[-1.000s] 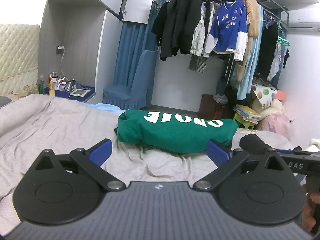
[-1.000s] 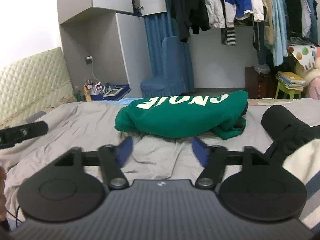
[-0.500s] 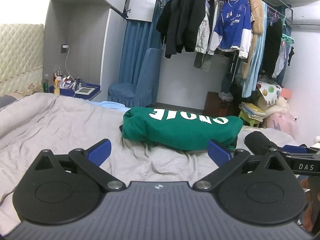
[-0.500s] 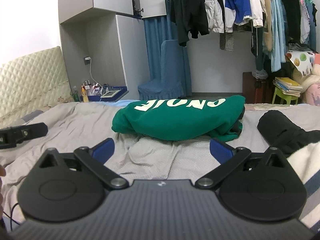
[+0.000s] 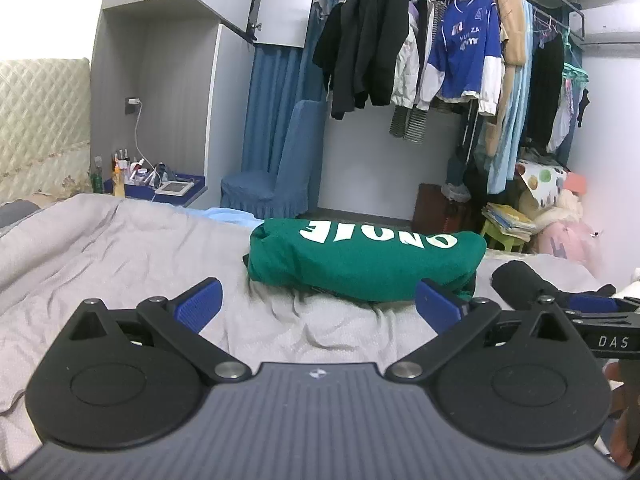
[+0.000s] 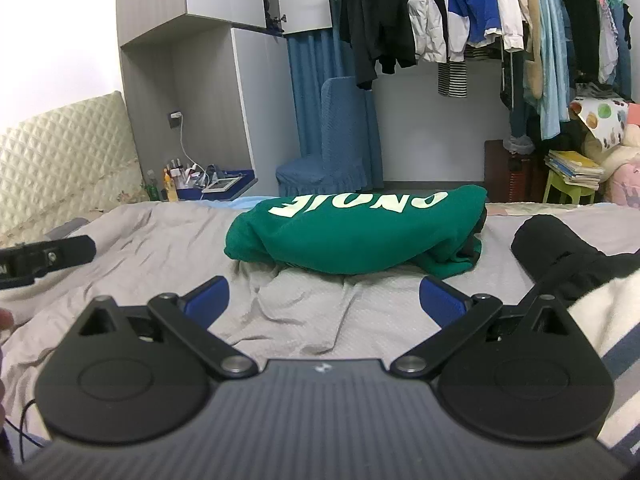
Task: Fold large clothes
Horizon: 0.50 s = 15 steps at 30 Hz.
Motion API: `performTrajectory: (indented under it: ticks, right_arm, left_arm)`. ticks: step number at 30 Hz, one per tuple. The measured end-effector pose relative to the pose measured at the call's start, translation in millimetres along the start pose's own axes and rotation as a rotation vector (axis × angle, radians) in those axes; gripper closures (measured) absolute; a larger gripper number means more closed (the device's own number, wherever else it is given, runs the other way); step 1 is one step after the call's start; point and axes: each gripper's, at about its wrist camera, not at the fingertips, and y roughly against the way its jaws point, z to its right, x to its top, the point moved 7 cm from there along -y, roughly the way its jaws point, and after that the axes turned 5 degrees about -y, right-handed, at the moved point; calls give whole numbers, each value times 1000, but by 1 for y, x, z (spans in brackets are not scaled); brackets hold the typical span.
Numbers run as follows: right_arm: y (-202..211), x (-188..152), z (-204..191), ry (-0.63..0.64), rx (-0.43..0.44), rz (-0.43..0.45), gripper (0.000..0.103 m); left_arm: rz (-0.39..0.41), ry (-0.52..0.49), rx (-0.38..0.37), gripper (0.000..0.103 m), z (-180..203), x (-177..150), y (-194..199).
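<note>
- Ahead of my right hand-held gripper (image 6: pixel 324 300), the green sweatshirt (image 6: pixel 356 236) sits folded on the bed (image 6: pixel 160 240).
- Its jaws have just been opening, nothing between them.
- Left hand-held gripper (image 5: pixel 320 300) gapes empty too.
- Fold looks finished.

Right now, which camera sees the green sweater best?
The right wrist view: the green sweater lies centred there, and its far side with the loose folds shows unhidden. In the left wrist view the sweater sits off-centre, its right end behind a blue fingertip.
</note>
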Motion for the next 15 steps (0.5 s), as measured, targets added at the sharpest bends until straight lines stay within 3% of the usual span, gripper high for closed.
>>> performTrajectory:
  ticks: [15]
  right_arm:
    - [2,0,1,8,-4,2,0]
  left_arm:
    - [-22,-18,8,0,6,-5,-3]
